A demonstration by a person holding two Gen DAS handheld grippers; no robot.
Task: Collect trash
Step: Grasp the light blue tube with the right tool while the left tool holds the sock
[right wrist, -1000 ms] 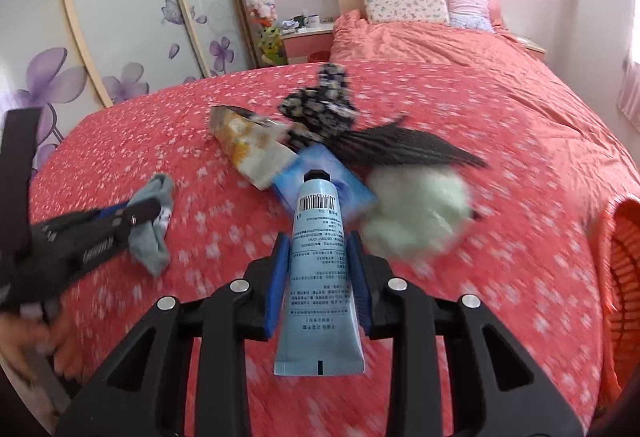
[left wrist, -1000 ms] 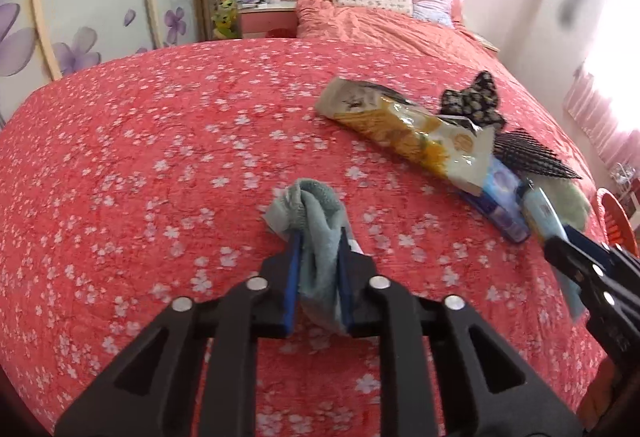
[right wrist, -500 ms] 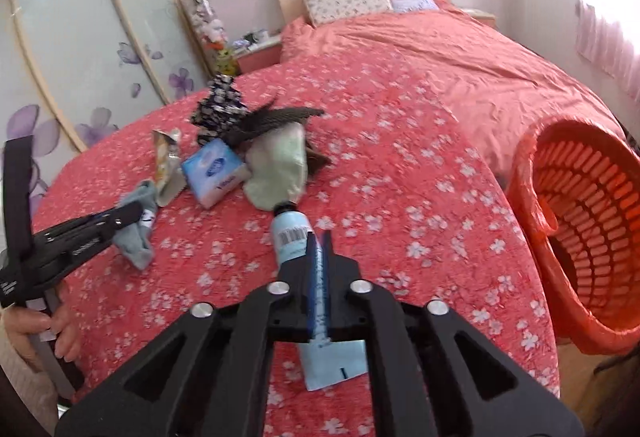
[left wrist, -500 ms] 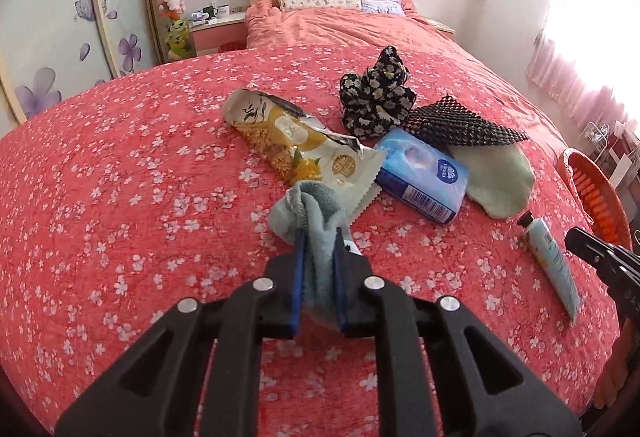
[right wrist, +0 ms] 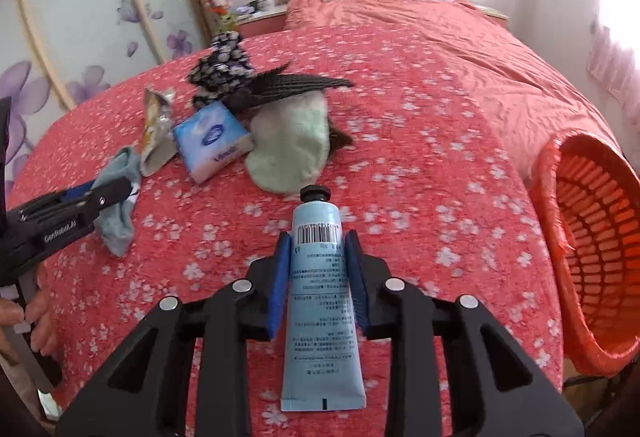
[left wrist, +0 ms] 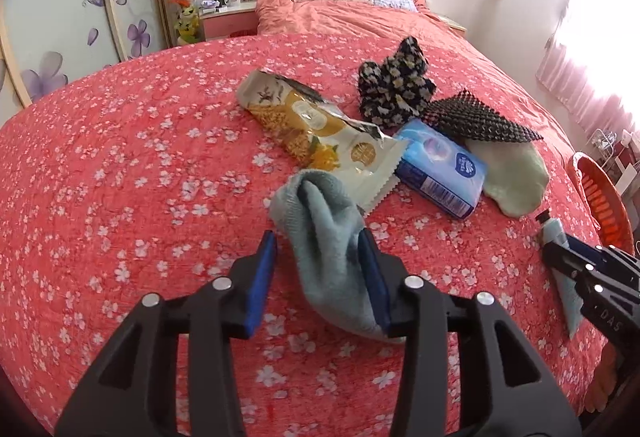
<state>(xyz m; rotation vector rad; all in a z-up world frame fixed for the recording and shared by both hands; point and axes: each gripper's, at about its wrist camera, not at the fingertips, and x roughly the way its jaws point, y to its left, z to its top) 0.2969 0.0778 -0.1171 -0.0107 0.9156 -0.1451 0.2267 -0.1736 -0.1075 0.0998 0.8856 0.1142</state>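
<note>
Both grippers over the red flowered bed (left wrist: pixel 120 165), jaws easing apart.

Left gripper (left wrist: pixel 322 257) now wider than half a second ago: left pad clear of the grey-blue sock (left wrist: pixel 328 233), right pad just touching it, sock slumped on the bed between them. Right gripper (right wrist: pixel 318 261) also opening; blue tube (right wrist: pixel 320 297) turned flat with barcode up, where earlier only its edge showed, pads close along both sides, tube lying on the bed. Beyond the sock: snack wrapper (left wrist: pixel 320 133), blue tissue pack (left wrist: pixel 440 165), pale green cloth (left wrist: pixel 512 173), black mesh piece (left wrist: pixel 476 117), dark flowered cloth (left wrist: pixel 396 85), all bunched together and touching. Orange basket (right wrist: pixel 592 237) beside the bed's right edge, well apart from the pile.
</note>
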